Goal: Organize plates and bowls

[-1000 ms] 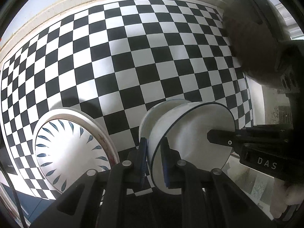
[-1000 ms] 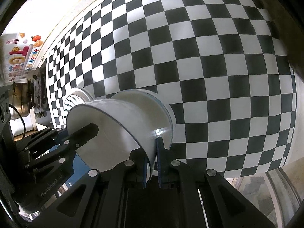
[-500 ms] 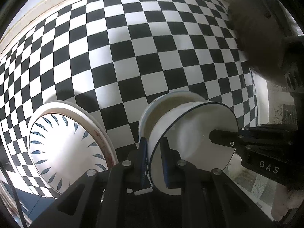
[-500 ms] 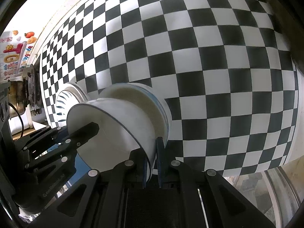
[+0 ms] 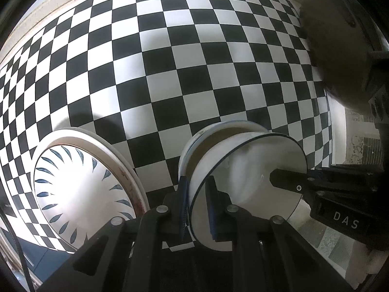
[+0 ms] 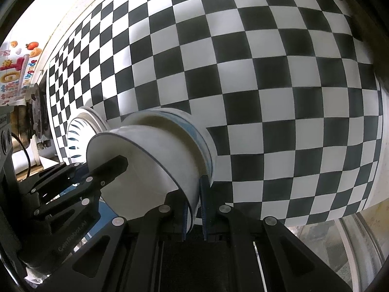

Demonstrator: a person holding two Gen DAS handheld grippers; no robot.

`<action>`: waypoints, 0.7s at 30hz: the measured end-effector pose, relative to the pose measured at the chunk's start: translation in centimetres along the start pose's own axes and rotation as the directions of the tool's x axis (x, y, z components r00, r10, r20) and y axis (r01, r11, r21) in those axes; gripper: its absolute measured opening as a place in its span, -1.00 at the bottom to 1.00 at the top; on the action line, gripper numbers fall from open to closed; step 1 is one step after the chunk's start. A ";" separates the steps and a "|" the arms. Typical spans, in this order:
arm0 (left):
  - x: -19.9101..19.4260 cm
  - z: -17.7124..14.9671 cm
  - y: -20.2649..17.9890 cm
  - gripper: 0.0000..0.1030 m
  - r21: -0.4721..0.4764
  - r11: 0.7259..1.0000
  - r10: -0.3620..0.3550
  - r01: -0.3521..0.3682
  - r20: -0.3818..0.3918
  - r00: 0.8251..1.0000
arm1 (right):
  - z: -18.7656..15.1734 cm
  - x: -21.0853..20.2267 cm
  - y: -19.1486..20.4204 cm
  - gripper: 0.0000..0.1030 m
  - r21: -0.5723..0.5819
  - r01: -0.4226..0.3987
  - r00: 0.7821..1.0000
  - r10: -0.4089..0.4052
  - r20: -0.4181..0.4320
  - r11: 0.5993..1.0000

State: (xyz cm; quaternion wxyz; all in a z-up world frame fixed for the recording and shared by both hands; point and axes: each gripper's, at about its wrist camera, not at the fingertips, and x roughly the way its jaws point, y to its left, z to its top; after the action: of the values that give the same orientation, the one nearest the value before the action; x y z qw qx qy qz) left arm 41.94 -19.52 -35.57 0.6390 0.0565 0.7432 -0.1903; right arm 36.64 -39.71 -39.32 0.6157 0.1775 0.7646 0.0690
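The white ceramic bowl with a thin dark rim (image 5: 245, 185) is clamped at opposite rim sides by the left gripper (image 5: 197, 209) and the right gripper (image 6: 194, 206), sitting in a second, blue-banded white bowl (image 6: 194, 131). Both rest on the black-and-white checkered tablecloth (image 5: 170, 77). Just beside them lies a white plate with blue leaf marks (image 5: 80, 189).

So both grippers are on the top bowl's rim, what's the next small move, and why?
Probably lower it a little further, keeping it level. The top bowl is pinched at opposite rim points by the left gripper and right gripper, and it looks only partly nested in the lower bowl, with a gap showing between their walls. Release once it seats.
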 end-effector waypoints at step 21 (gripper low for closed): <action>-0.3 -0.7 0.2 -0.77 -0.003 1.000 0.009 -0.009 -0.016 1.000 | -0.7 -0.6 0.3 -0.74 -0.021 0.017 1.000 -0.017 -0.011 1.000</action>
State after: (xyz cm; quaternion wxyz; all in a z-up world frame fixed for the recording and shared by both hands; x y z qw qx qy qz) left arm 41.38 -19.05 -35.29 0.6340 0.0603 0.7483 -0.1856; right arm 36.13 -39.56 -38.56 0.6138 0.1641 0.7688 0.0725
